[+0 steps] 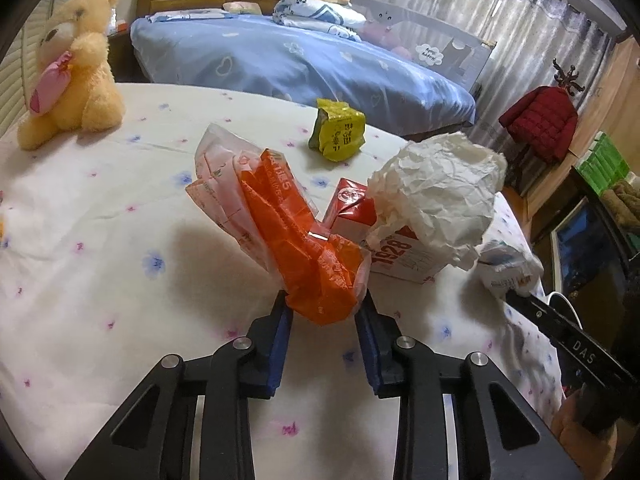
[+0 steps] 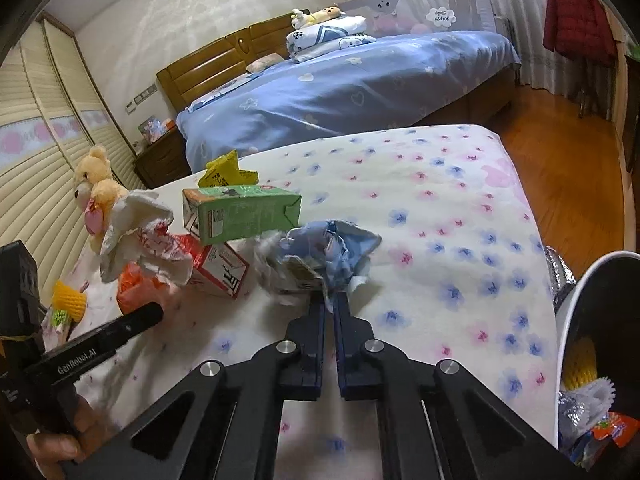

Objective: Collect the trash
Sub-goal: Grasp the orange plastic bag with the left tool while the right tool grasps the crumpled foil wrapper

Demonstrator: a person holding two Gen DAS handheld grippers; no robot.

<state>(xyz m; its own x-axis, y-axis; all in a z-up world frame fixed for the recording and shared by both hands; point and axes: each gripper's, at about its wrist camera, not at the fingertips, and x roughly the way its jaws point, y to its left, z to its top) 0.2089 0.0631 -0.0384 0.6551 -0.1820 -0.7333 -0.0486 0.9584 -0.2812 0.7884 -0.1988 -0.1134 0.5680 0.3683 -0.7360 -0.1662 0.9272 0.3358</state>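
Observation:
My left gripper (image 1: 323, 303) is shut on an orange plastic wrapper (image 1: 296, 236) and holds it above the flowered bedspread (image 1: 100, 216). My right gripper (image 2: 329, 295) is shut on a crumpled blue and white wrapper (image 2: 320, 256). Behind the orange wrapper lie a red and white carton (image 1: 384, 240), crumpled white paper (image 1: 440, 196) and a yellow-green packet (image 1: 338, 130). In the right wrist view a green carton (image 2: 240, 214) rests on the red carton (image 2: 218, 268). A white bin (image 2: 576, 304) with trash inside stands at the lower right.
A yellow teddy bear (image 1: 72, 68) sits at the far left of the bedspread. A blue bed (image 1: 304, 60) stands behind. A yellow foam net (image 2: 70, 300) lies at the left. The bedspread's right edge drops to a wooden floor (image 2: 560, 168).

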